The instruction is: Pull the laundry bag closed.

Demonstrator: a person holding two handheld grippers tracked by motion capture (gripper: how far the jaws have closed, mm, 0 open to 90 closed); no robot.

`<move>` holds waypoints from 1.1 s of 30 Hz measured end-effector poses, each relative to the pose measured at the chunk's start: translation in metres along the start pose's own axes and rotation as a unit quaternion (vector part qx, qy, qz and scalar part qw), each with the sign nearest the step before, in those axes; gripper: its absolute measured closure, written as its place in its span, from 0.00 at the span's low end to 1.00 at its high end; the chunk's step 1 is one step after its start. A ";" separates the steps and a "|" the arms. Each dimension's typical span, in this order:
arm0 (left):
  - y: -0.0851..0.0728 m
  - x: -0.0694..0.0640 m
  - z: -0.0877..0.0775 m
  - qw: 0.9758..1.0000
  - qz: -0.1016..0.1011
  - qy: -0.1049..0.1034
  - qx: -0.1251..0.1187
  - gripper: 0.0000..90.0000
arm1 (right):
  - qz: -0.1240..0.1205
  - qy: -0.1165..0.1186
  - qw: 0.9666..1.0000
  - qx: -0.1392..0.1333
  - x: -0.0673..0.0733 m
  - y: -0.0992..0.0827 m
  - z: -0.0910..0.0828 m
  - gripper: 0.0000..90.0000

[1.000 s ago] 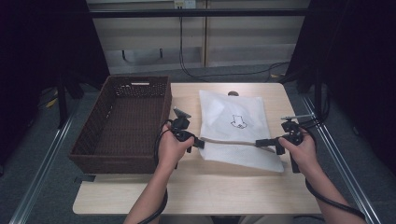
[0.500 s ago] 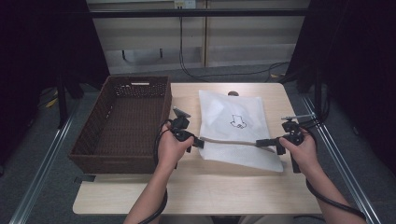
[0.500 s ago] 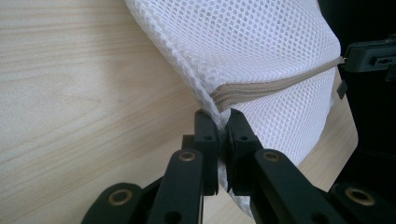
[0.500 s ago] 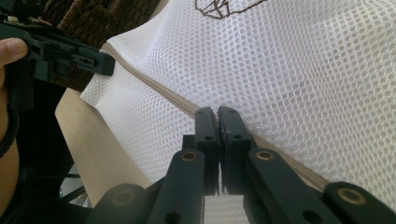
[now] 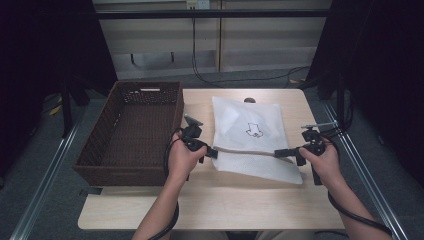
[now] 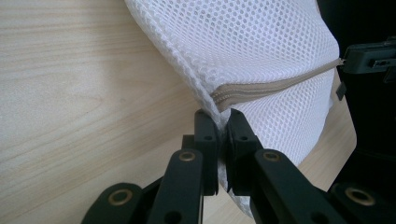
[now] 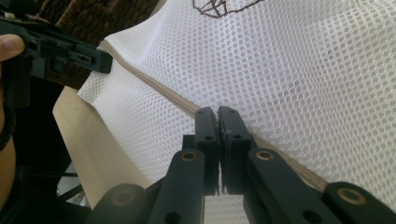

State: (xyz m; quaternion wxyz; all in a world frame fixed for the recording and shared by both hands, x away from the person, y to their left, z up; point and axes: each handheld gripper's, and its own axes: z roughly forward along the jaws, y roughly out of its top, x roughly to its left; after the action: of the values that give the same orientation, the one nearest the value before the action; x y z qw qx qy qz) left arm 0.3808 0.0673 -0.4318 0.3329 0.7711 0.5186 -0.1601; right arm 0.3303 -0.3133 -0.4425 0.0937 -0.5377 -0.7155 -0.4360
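Grip check: left gripper [image 6: 223, 122] and right gripper [image 7: 217, 116] each clamped on the white mesh laundry bag [image 5: 250, 135] at opposite ends of its beige zipper [image 6: 275, 86], near edge lifted off the table [image 5: 210, 205]. Step judged: carrying. Next move probably calls for swinging both hands together toward the wicker basket [image 5: 95, 150], keeping the bag taut

No readable text; the white mesh bag [image 5: 250, 137] bears just a small dark outline emblem [image 5: 254, 130].
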 end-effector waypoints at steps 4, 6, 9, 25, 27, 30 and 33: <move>0.000 0.000 0.000 1.000 -0.002 -0.002 0.000 0.95 | -0.001 -0.002 1.000 0.000 0.001 0.000 0.000 0.98; 0.000 0.000 0.000 1.000 -0.001 -0.002 -0.002 0.95 | -0.001 -0.001 1.000 -0.001 0.000 0.000 0.000 0.98; 0.000 0.000 -0.002 1.000 -0.006 0.006 -0.005 0.95 | -0.001 -0.006 1.000 -0.002 -0.001 0.000 -0.002 0.98; 0.000 0.003 -0.005 1.000 -0.013 0.003 -0.009 0.95 | 0.007 -0.006 1.000 -0.008 -0.008 0.000 -0.007 0.98; 0.000 0.004 -0.005 1.000 -0.009 0.003 -0.007 0.95 | 0.009 -0.004 1.000 -0.009 -0.009 0.000 -0.007 0.98; 0.000 0.004 -0.005 1.000 -0.013 0.000 -0.010 0.95 | 0.010 -0.001 1.000 -0.009 -0.008 0.000 -0.007 0.98; 0.000 0.005 -0.005 1.000 -0.010 -0.001 -0.010 0.95 | 0.008 0.001 1.000 -0.009 -0.009 0.000 -0.008 0.98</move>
State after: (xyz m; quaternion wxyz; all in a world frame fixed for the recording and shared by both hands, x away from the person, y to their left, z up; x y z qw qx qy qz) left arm 0.3826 0.0740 -0.4305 0.3391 0.7623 0.5278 -0.1594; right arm 0.3316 -0.3251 -0.4430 0.0926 -0.5438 -0.7072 -0.4423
